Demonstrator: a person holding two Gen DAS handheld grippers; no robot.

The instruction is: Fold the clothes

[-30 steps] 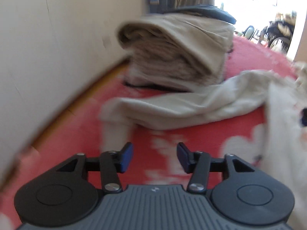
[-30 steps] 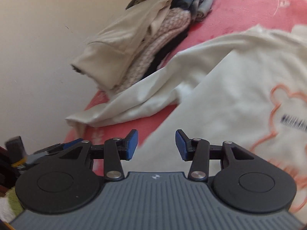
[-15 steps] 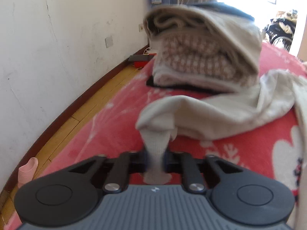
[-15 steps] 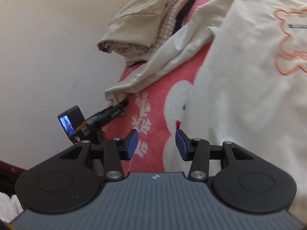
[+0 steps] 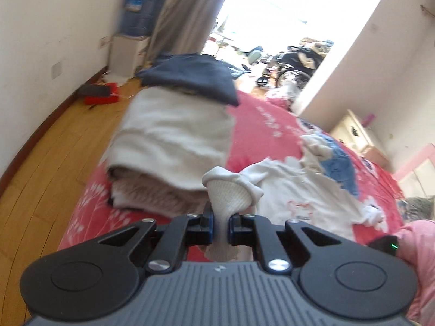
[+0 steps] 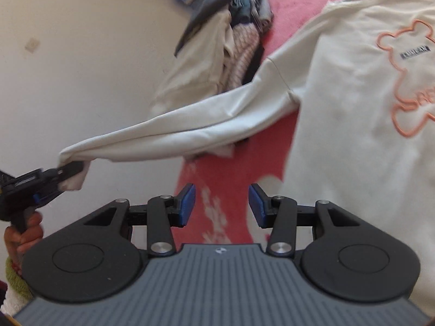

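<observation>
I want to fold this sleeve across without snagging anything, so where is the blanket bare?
Bare red blanket lies under the lifted sleeve, between the sweatshirt body and the bed's wall-side edge. It is crowded further along that edge, where the stack of folded clothes sits close behind the sleeve.

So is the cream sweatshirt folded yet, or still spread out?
Spread out: the cream sweatshirt lies flat, print up, on the red blanket; the left gripper pulls its sleeve straight.
</observation>
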